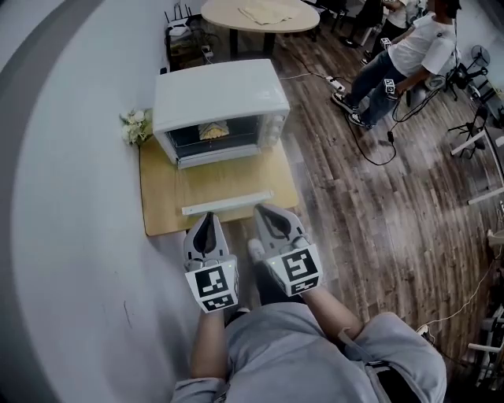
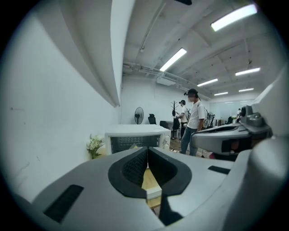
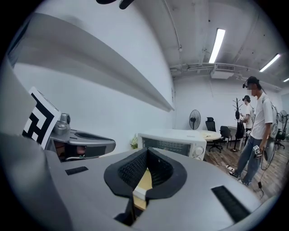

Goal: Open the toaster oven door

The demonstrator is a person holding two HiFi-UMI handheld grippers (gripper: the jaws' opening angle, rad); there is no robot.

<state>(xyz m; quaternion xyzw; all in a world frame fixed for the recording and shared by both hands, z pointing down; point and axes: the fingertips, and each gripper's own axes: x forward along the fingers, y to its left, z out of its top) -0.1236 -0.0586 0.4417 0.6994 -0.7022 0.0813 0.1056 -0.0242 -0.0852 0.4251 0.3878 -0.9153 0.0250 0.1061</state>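
Observation:
The white toaster oven (image 1: 218, 101) stands at the back of a wooden board (image 1: 161, 206), and food shows inside its front opening. A white bar (image 1: 227, 203) lies across the board in front of it and looks like the handle of the door folded down flat. My left gripper (image 1: 206, 224) and right gripper (image 1: 268, 214) hover side by side just short of that bar, both shut with nothing between the pads. The left gripper view looks past the closed left gripper (image 2: 147, 151) at the oven (image 2: 135, 136). Beyond the shut right gripper (image 3: 146, 153) stands the oven (image 3: 174, 140).
A small bunch of white flowers (image 1: 135, 126) sits left of the oven against the curved white wall. Behind it is a round table (image 1: 260, 14). A person (image 1: 402, 55) stands on the wood floor at the right, among cables and a power strip (image 1: 335, 83).

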